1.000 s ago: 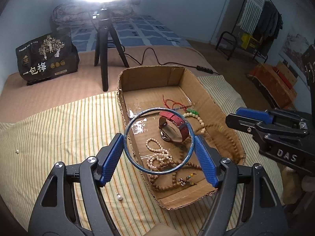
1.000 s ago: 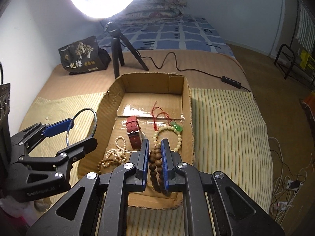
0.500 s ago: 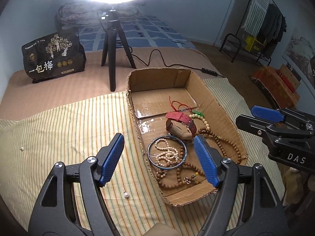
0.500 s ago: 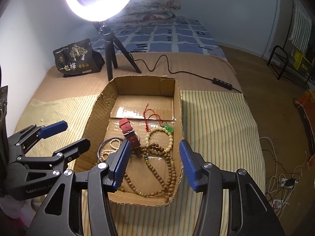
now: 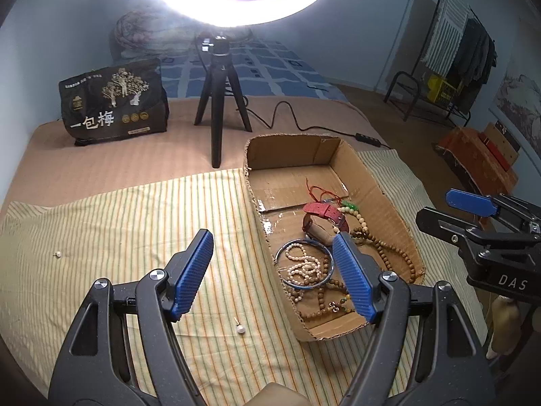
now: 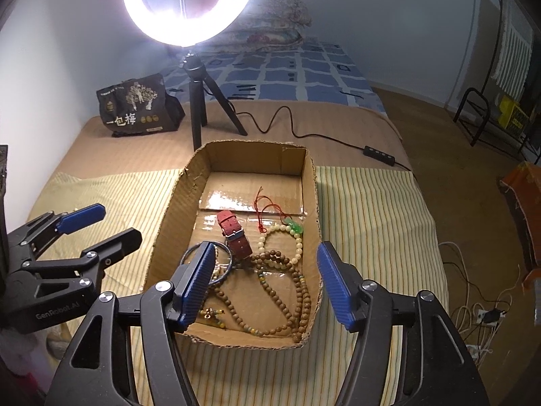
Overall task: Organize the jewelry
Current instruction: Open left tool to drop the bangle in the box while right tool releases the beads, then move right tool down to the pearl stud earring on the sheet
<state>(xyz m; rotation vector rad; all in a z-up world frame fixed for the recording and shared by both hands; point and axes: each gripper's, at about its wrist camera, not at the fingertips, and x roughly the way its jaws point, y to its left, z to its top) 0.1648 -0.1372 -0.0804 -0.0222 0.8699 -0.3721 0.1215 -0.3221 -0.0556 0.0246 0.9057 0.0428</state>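
Now the jewelry lies heaped in a shallow cardboard box (image 6: 169,209) on a striped cloth (image 5: 128,223), ahead of and below both grippers. One thin blue bangle (image 5: 282,250) lies flat at the near left of the heap, ringing part of one cream pearl strand (image 5: 302,264). One watch (image 6: 238,237) with a red strap sits just beyond it. One long string of brown wooden beads (image 6: 287,291) loops across the near half of the box, with a few coloured beads along it. One pale bead bracelet (image 6: 297,243) carries a green charm (image 6: 293,226), and one thin red cord (image 6: 260,203) trails toward the far wall.

Two loose pearls lie on the cloth outside the box: one (image 5: 240,330) just ahead of the left gripper (image 5: 274,274), between its fingers in that view, and one (image 5: 58,254) well off to its left.

The left gripper stands wide with nothing in it, its right finger (image 5: 353,280) over the near box edge. The right gripper (image 6: 265,284) is opening; no pad touches anything, and the brown beads show in the box below the gap. Each gripper appears at the side of the other's view.

Beyond the box stand one ring light (image 6: 189,3) on a black tripod (image 6: 199,101) and one black bag (image 5: 113,101).
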